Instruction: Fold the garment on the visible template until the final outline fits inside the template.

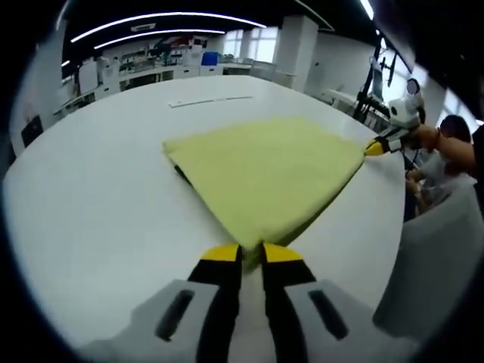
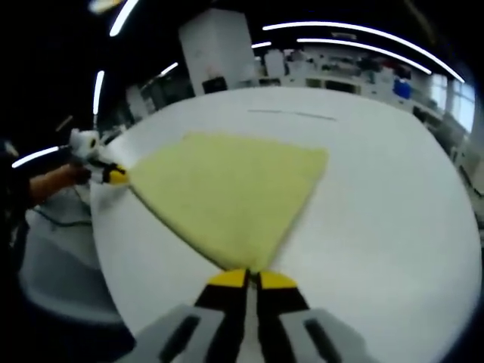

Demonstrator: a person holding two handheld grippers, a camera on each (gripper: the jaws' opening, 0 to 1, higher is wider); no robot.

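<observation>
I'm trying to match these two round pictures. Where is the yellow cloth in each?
Left gripper view: cloth at centre, one corner at this gripper, another at the right gripper.
Right gripper view: cloth at centre, its near corner at the right gripper.
Shared landmark: the white table.

One yellow garment (image 1: 265, 170), one white table (image 1: 98, 197), two grippers.

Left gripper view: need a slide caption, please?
Left gripper and right gripper pinch opposite corners of yellow garment on white table.
</observation>
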